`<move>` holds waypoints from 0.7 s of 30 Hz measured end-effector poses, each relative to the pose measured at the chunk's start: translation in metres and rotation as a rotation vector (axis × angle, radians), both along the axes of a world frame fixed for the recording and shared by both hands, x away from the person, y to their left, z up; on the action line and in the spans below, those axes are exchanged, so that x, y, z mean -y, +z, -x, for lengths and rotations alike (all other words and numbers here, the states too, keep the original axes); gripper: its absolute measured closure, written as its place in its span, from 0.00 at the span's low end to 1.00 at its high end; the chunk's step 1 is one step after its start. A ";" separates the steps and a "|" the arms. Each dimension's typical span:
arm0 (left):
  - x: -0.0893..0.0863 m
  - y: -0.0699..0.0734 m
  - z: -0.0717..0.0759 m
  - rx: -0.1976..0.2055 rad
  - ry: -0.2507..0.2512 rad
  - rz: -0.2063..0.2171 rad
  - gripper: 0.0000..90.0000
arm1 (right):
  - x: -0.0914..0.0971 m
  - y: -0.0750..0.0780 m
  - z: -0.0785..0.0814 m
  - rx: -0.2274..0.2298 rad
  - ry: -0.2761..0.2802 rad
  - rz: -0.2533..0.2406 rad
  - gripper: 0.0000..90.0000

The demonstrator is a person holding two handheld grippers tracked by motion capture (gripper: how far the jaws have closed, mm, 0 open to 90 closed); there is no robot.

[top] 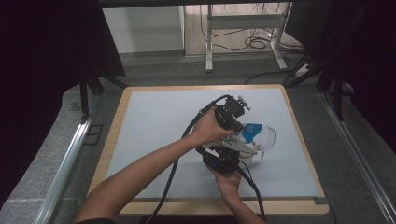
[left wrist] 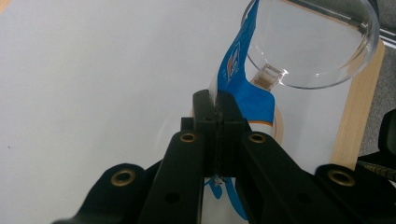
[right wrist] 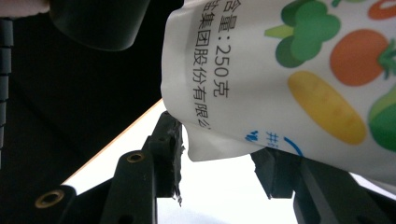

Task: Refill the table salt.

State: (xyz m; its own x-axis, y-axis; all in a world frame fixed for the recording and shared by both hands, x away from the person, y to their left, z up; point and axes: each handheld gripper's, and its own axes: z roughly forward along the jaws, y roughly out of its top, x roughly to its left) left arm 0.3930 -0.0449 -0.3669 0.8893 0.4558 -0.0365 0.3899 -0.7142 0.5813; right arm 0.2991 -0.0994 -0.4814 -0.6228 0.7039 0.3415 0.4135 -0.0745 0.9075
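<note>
Two black two-jaw grippers, a left gripper [top: 232,122] and a right gripper [top: 223,156], are working over one pale blue table mat [top: 154,126]. One blue-and-white printed plastic pouch [left wrist: 243,88] is sitting beside one clear round plastic bowl [left wrist: 317,44].

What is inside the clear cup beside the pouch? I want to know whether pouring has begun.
The clear cup looks empty: the pale table shows through its wall. The pouch, pinched by the left gripper, covers its near edge, so nothing can be told there.
</note>
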 end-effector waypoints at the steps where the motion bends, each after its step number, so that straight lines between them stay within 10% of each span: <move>1: 0.000 0.000 0.000 0.000 -0.002 -0.001 1.00 | 0.000 0.000 0.000 0.001 0.000 0.000 0.63; 21: 0.000 0.001 0.000 -0.003 -0.001 -0.004 1.00 | 0.000 0.001 0.000 0.009 -0.003 -0.010 0.63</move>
State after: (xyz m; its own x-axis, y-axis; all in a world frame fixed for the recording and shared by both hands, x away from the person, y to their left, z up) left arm 0.3926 -0.0444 -0.3656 0.8895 0.4554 -0.0375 0.3913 -0.7168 0.5771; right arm 0.2991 -0.0995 -0.4802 -0.6238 0.7021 0.3434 0.4054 -0.0850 0.9102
